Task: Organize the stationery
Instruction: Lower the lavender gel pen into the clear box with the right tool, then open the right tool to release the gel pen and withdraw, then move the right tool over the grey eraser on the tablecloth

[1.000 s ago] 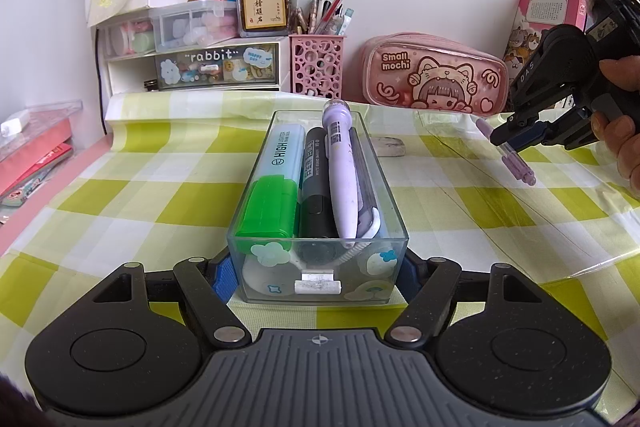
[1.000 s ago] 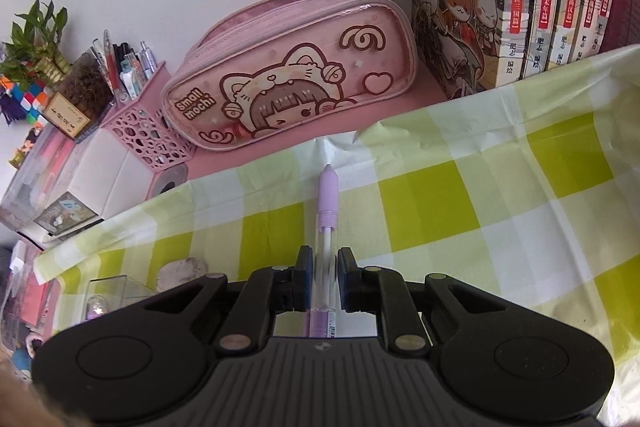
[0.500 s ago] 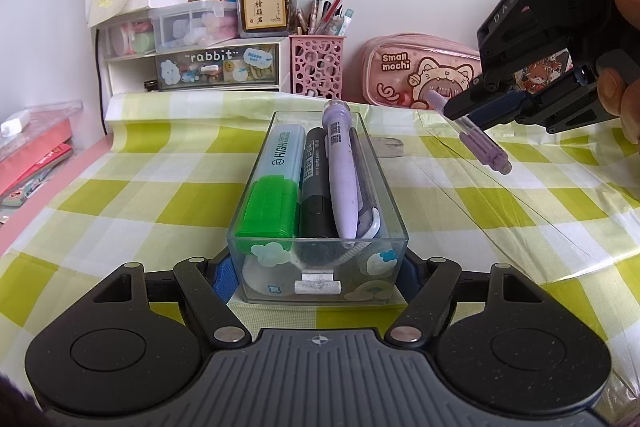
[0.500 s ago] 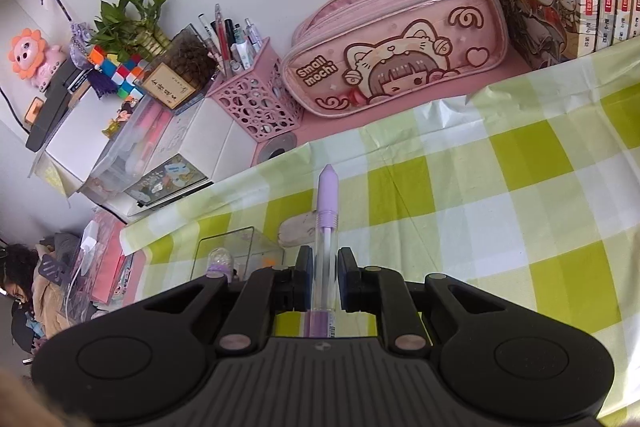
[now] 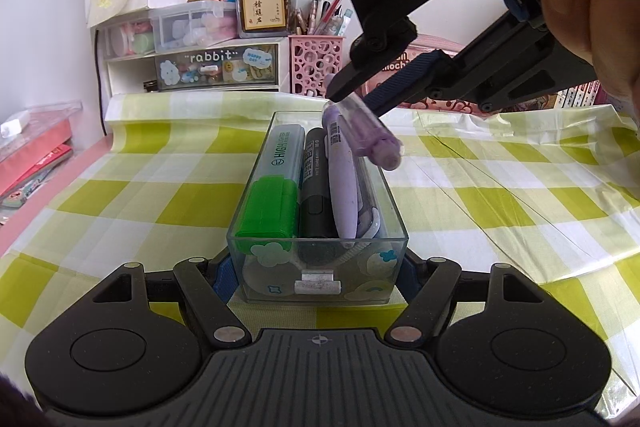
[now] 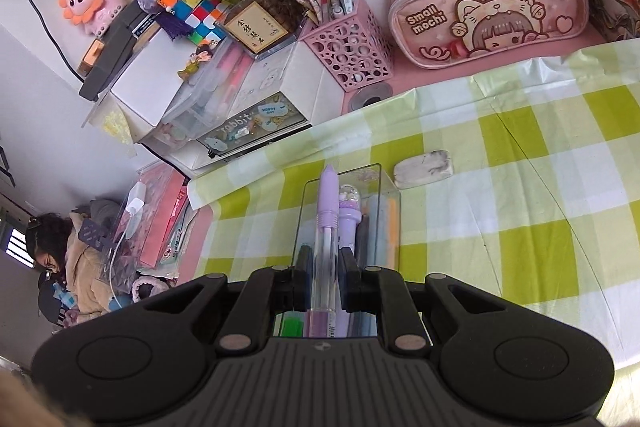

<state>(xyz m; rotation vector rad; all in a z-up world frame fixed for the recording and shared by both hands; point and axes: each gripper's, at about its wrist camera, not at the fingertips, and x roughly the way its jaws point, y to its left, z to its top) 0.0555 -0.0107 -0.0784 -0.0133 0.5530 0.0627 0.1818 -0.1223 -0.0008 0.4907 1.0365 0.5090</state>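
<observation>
Our right gripper (image 6: 323,279) hangs above a clear box (image 5: 394,195) on the counter (image 5: 500,203), its fingers (image 6: 304,277) clenched on a purple pen (image 6: 326,227). In the right wrist view the pen runs straight ahead between the fingers, tip pointing away from us, held around its clear middle section. Directly under the fingers lies the box, its long side running nearly the same way as the pen.

Our left gripper (image 5: 318,267) sits low at the near end of the same box, one finger (image 5: 222,273) against each side wall. The fingers are closed on the box, steadying it, we judge.

From the left wrist view the pen hovers over the far right part of the box, slanting down toward us, clear of the rim and not touching anything inside. The box already holds a green highlighter (image 5: 276,187), a black marker (image 5: 314,183) and a lilac pen (image 5: 342,179), side by side and lengthwise. The only open strip seems to be along the right wall, below and slightly left of the right fingers.

We judge that the coming move depends on this alignment: the pen's long axis must match the box's long axis, then go straight down. The right hand carries it; the left only braces. A grey eraser (image 6: 423,169) lies on the counter beyond the box, to the right of the fingers.
</observation>
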